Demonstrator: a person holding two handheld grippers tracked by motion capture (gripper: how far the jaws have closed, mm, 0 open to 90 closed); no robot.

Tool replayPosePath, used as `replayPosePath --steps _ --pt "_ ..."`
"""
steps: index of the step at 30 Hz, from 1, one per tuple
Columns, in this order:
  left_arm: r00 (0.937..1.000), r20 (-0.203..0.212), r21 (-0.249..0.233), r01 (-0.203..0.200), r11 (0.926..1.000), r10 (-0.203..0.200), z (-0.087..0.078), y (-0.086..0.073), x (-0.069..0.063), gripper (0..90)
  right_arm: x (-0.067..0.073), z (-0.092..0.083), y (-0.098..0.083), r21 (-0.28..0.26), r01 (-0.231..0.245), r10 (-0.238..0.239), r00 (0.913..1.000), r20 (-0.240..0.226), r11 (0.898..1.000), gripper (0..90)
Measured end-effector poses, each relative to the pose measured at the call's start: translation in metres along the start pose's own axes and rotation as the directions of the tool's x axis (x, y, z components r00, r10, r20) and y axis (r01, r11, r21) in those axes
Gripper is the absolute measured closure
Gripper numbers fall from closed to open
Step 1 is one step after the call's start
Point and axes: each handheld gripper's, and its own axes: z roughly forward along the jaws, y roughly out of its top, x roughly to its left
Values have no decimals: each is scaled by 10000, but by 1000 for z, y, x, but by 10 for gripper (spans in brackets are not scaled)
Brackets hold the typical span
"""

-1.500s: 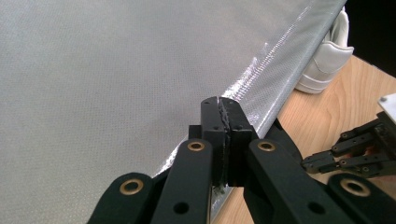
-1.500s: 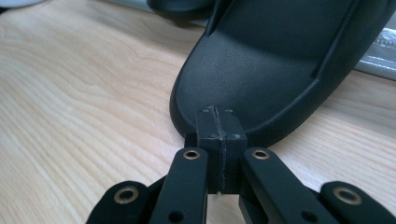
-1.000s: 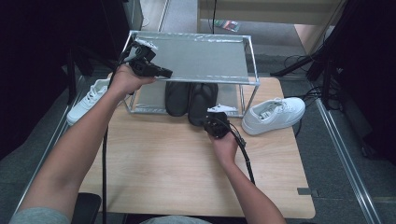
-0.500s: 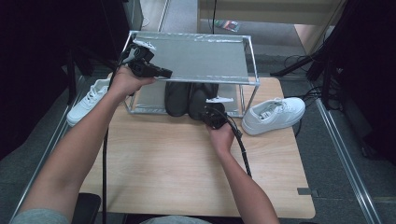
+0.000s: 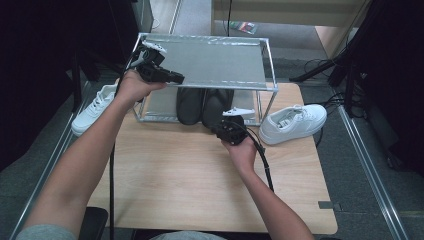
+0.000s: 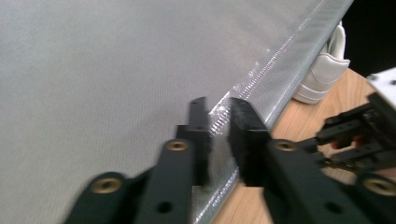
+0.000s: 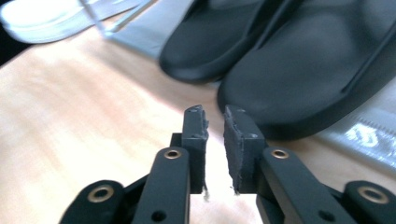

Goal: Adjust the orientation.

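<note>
Black slippers (image 5: 204, 105) (under the rack (image 5: 200, 62)) sit before the right gripper (image 7: 214, 122), whose just-parting jaws grasp nothing.

two black grippers, left (image 5: 172, 78) and right (image 5: 218, 131), each with paired black jaws on linked arms fixed by brass-coloured rivets, worn ragged pads (image 7: 236, 144), a white-grey top plate, a trailing black cable (image 5: 264, 165); bare forearms, grey sleeve (image 5: 45, 232) at left shoulder.
</note>
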Motion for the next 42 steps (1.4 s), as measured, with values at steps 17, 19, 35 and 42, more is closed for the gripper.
replayPosePath --steps 17,19,35,42 --pt "10000 -25 -6 -9 10000 9 -44 -6 -33 422 3 -62 -23 -110 614 -622 9933 -974 9981 582" --pt "10000 82 -162 1 9999 1 -51 -12 -38 420 5 -71 -23 -229 659 -681 9910 -1151 9976 570" --pt "9999 78 -4 88 10000 -88 -53 -67 -52 412 -2 -102 -36 -326 1121 -1161 9772 -1780 9932 504" --pt "9993 123 47 344 9994 -344 -48 -94 -49 394 -6 -110 -40 -345 1227 -1266 9797 -1551 9918 500"
